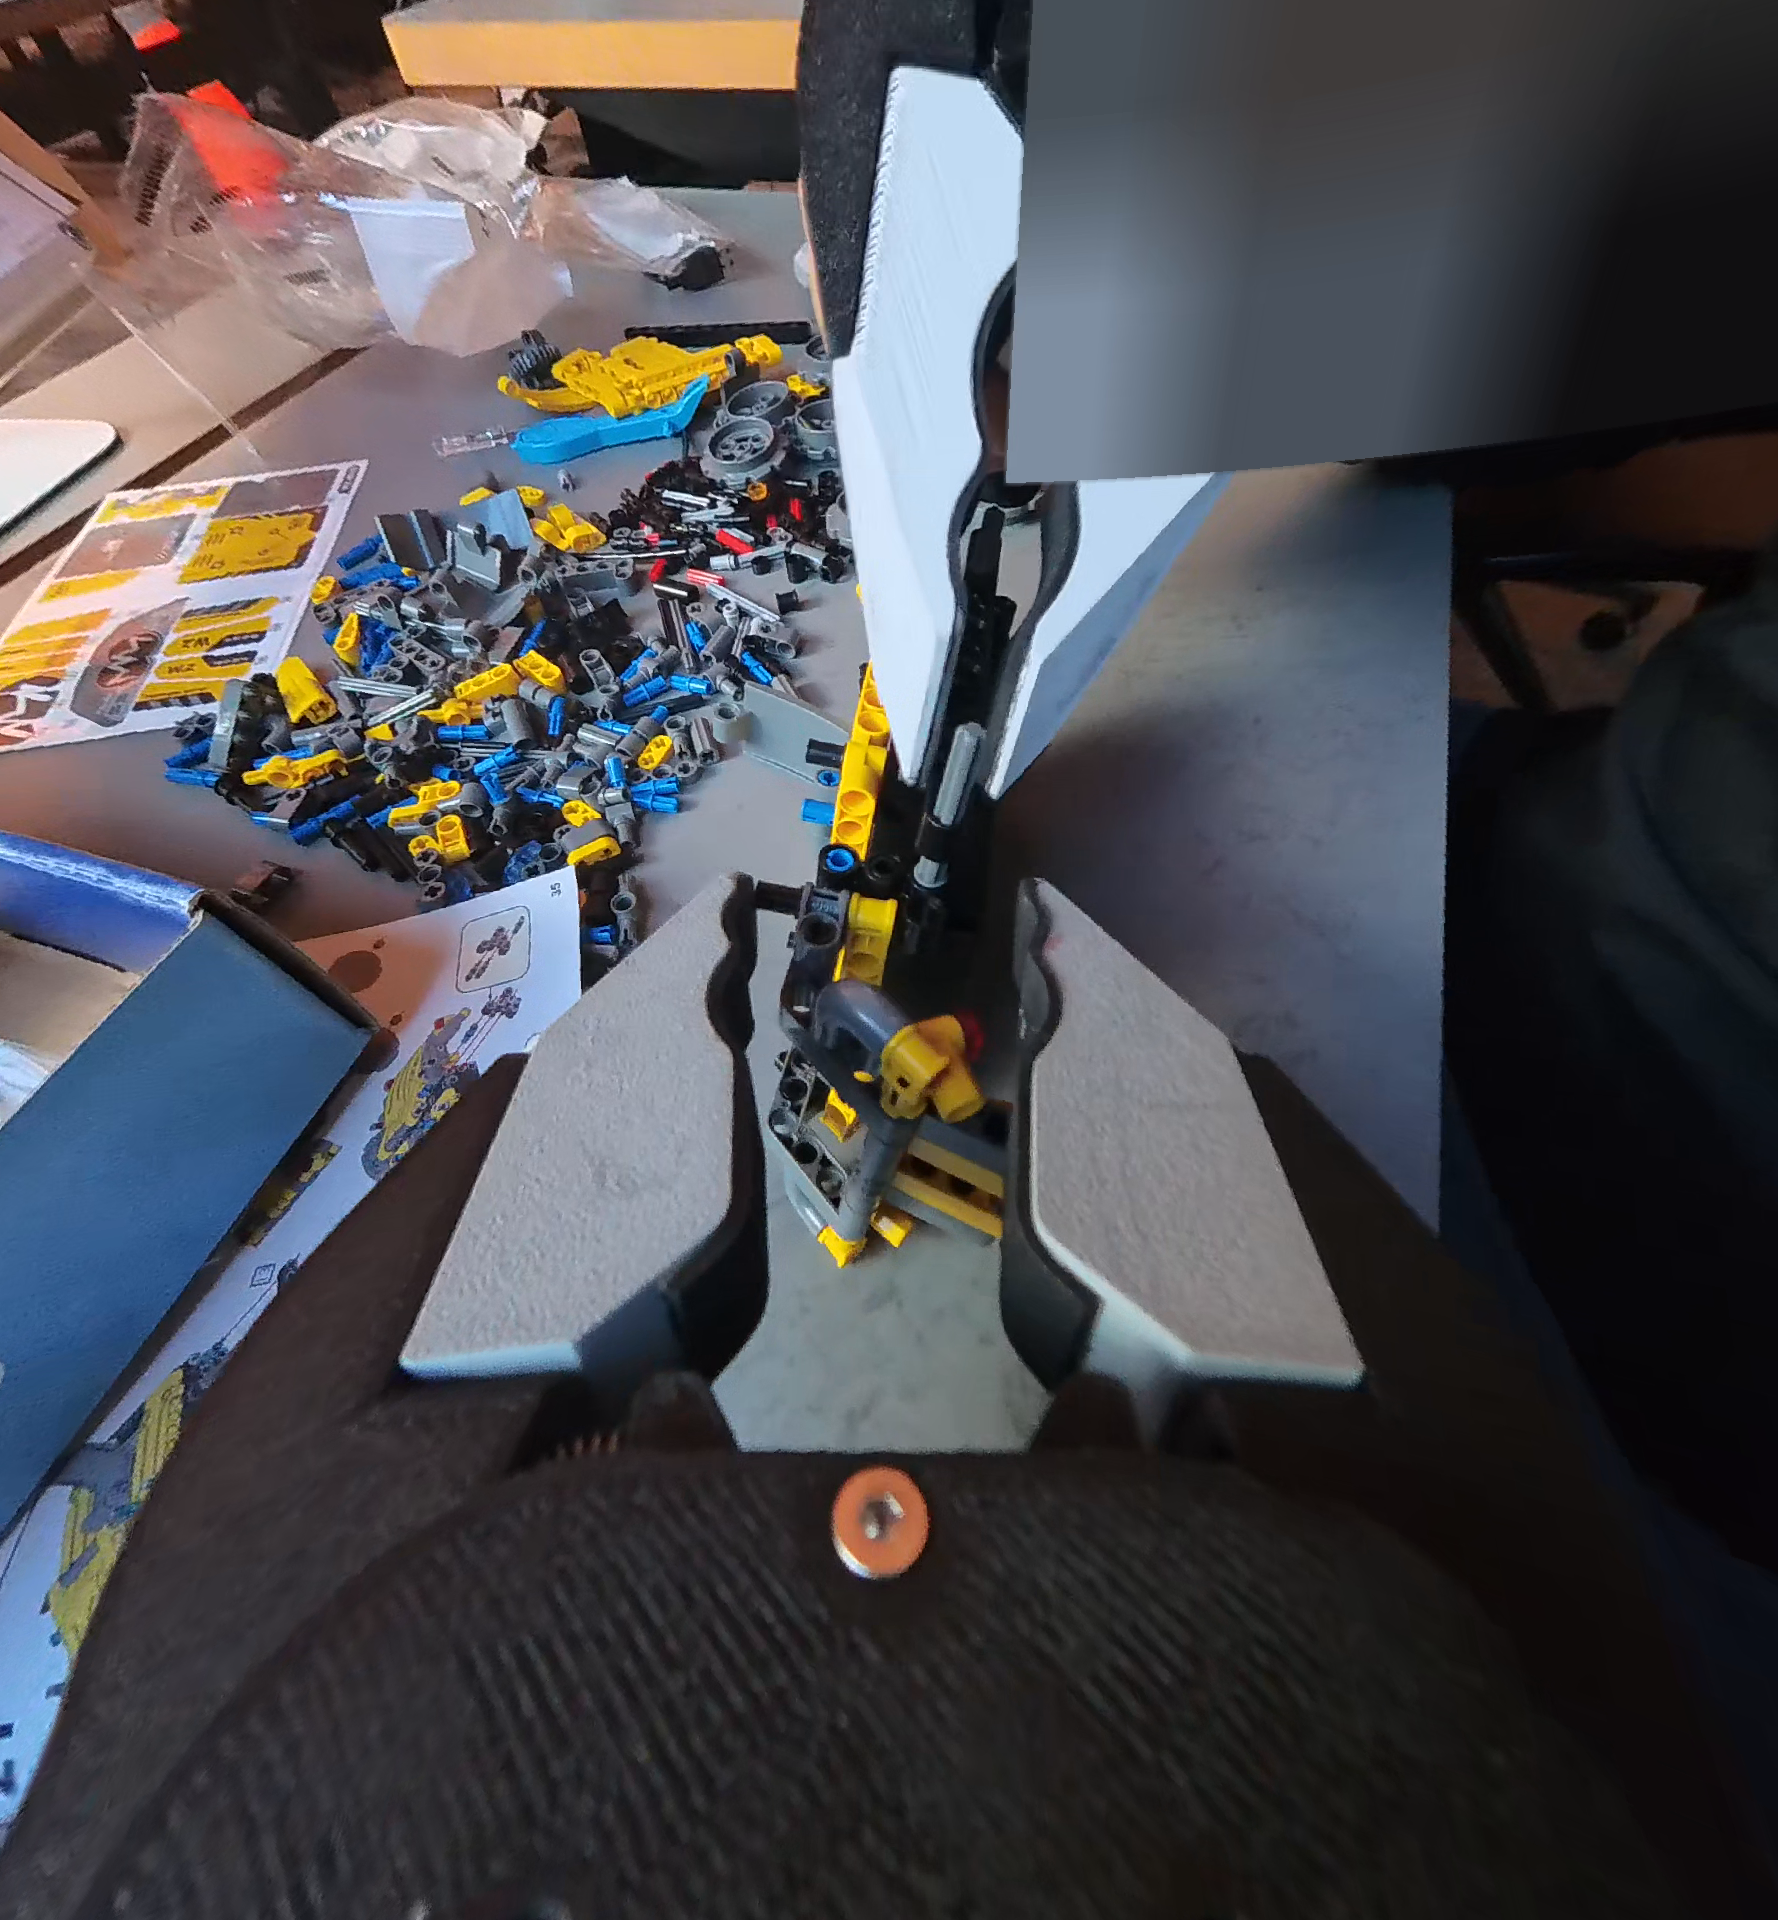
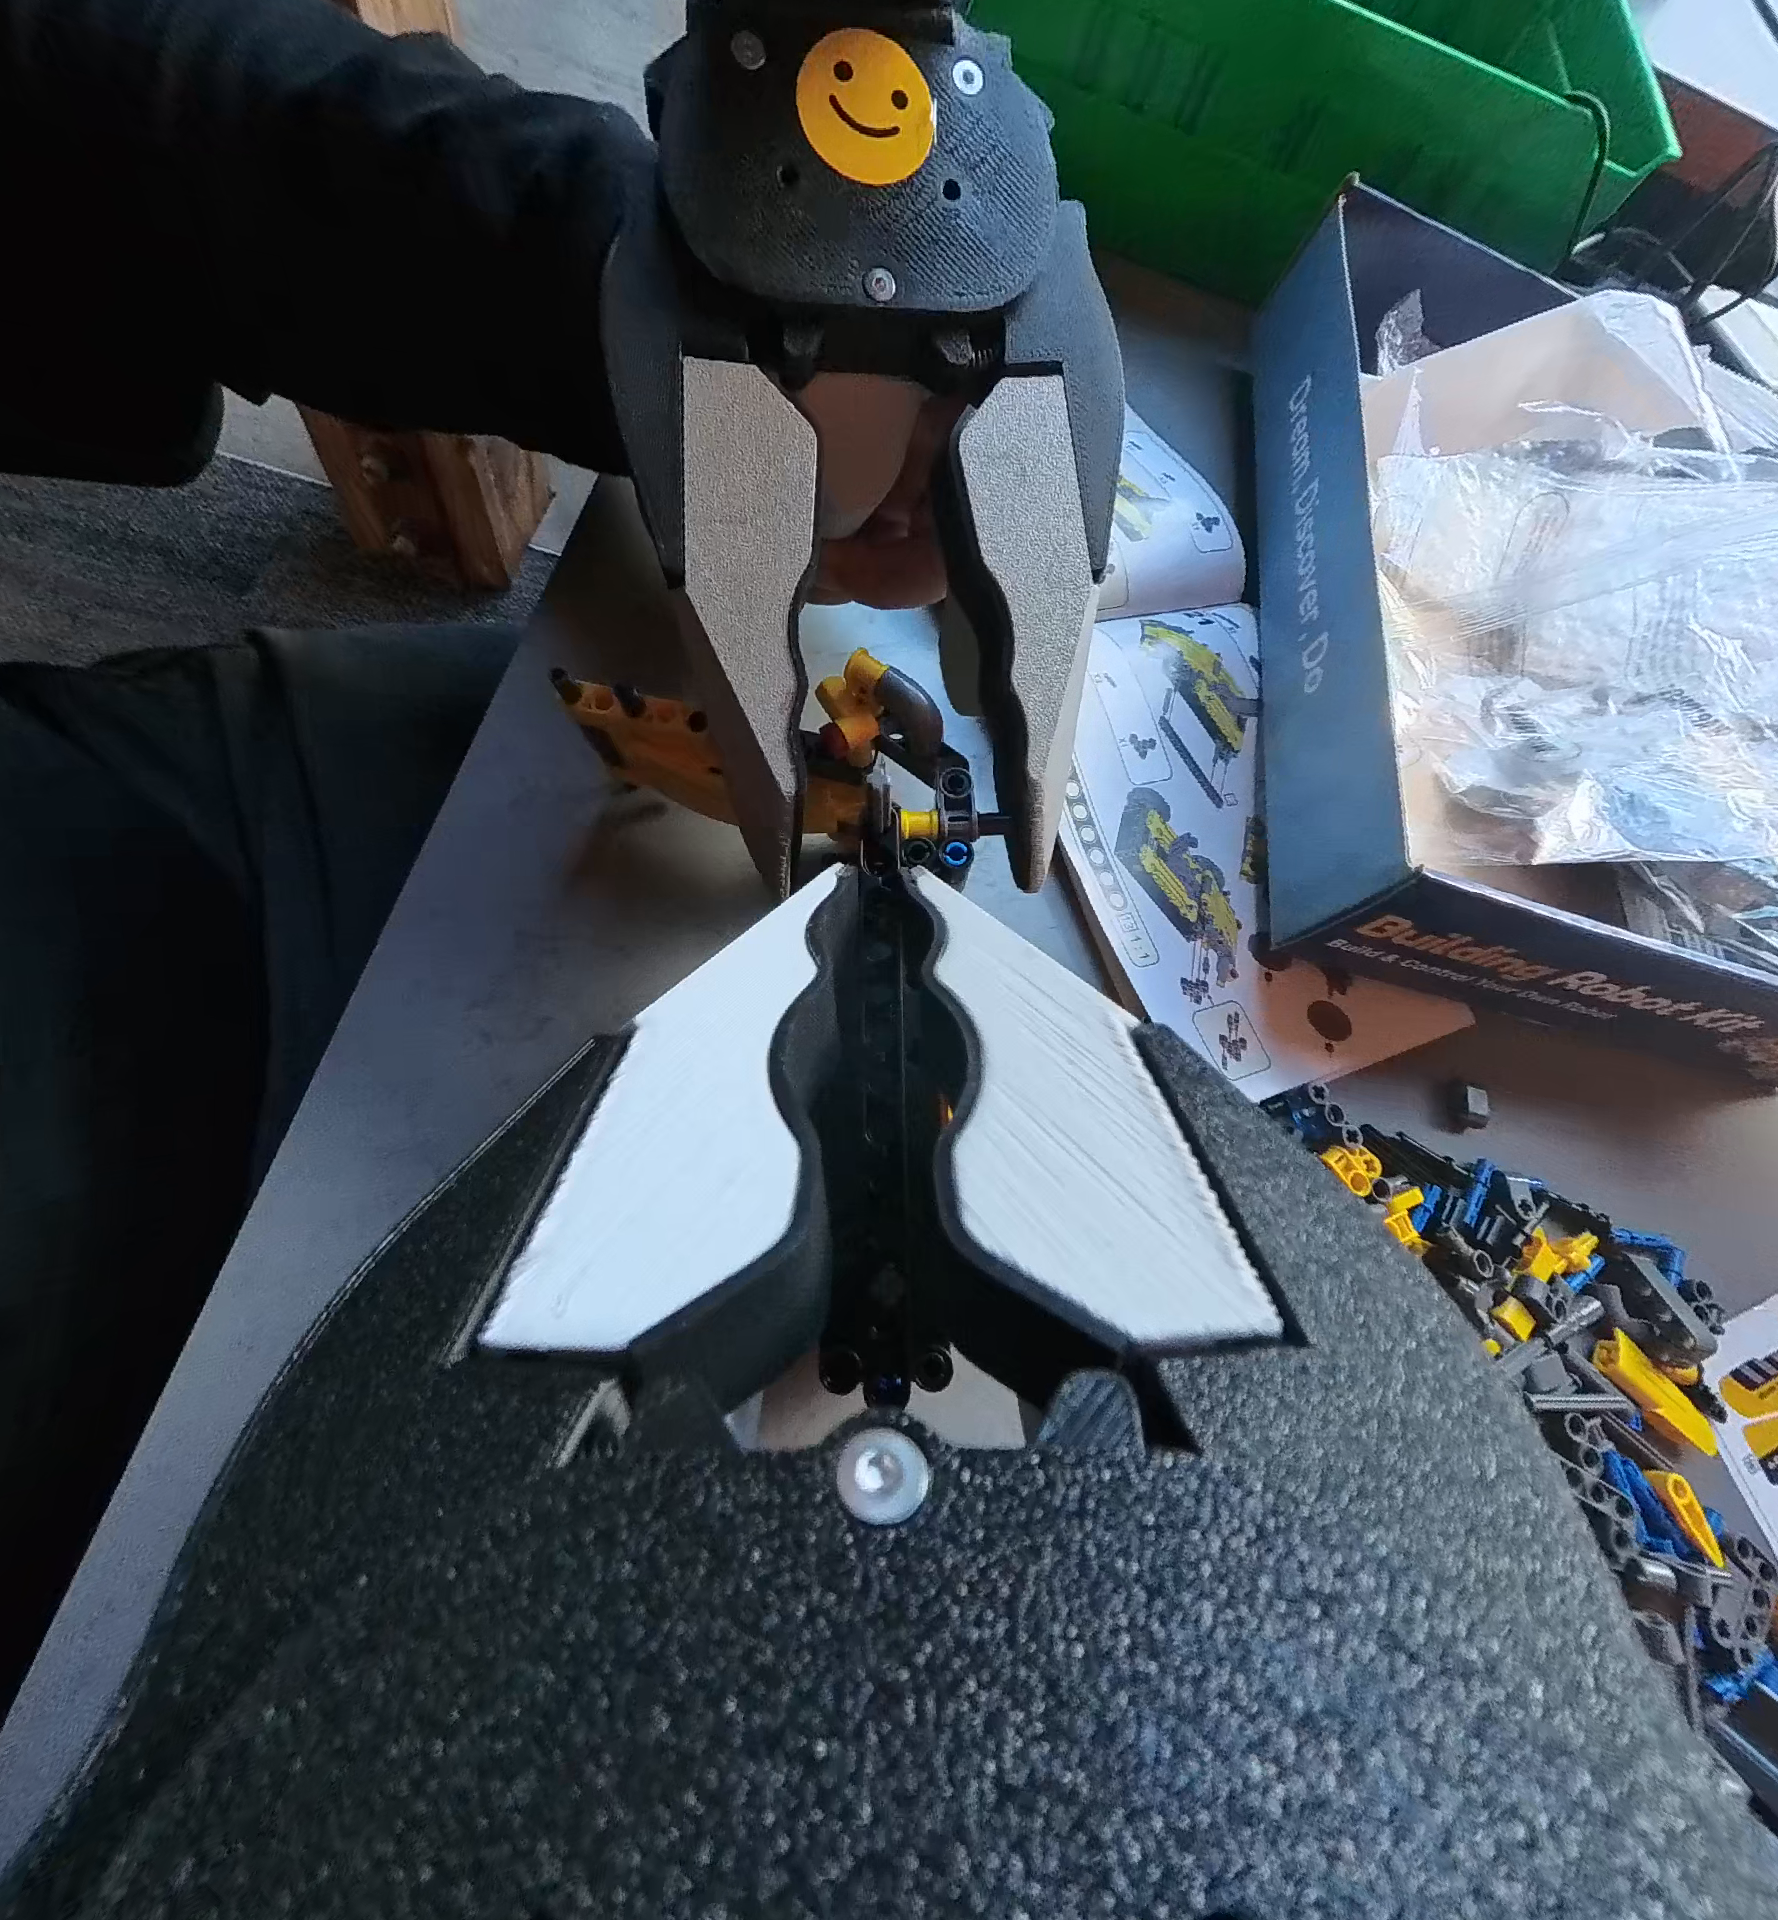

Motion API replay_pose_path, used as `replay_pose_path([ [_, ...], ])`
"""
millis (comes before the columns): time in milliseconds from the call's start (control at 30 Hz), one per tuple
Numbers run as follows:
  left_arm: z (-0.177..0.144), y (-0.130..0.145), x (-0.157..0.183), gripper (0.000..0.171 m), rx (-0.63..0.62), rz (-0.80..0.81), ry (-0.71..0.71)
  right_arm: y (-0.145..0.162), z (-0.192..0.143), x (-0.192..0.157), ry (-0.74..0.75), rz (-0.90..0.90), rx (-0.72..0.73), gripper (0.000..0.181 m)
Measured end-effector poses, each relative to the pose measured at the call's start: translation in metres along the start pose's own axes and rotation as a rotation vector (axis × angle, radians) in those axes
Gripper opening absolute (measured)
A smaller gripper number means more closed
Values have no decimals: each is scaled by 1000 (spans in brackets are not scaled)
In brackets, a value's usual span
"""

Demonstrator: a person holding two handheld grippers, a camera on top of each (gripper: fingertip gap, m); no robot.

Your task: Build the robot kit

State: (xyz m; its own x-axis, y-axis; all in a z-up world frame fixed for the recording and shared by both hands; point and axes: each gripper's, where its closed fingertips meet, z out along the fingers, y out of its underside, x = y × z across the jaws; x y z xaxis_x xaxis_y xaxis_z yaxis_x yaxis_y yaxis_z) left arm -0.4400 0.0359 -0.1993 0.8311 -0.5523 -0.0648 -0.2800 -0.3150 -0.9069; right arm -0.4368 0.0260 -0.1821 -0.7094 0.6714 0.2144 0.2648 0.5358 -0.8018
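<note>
Grey and flat, the worktop point(image 1: 1228, 727) carries everything, its edge running beside a person's dark clothing. At its far side in the right wrist view stands an open dark-blue cardboard kit box point(image 2: 1321, 665) stuffed with crumpled clear plastic bags point(image 2: 1612, 582), lying on an open printed instruction booklet point(image 2: 1165, 748). A wide scatter of small blue, yellow, grey and black plastic building pieces point(image 1: 511, 696) spreads over the worktop near a yellow sticker sheet point(image 1: 168, 603). Between the two tools lies the partly built yellow, black and grey brick model point(image 1: 885, 1060). The left gripper point(image 1: 880, 914), grey-padded, stands spread around the model's yellow-and-grey end, its fingers apart from it. The right gripper point(image 2: 880, 894), white-padded, is clamped on the model's long black beam point(image 2: 880, 1143).
</note>
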Motion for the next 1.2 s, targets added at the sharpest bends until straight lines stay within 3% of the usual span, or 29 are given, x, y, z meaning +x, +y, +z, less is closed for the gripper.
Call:
replay_pose_path([
  [400, 1, -1, -3, 40, 23, -36, -3, 1, -1, 1, 41, -61, 4, 8],
  [1200, -1, -2, -6, 45, 70, 0, 9, 3, -2, 2, 17, -58, 75, 8],
])
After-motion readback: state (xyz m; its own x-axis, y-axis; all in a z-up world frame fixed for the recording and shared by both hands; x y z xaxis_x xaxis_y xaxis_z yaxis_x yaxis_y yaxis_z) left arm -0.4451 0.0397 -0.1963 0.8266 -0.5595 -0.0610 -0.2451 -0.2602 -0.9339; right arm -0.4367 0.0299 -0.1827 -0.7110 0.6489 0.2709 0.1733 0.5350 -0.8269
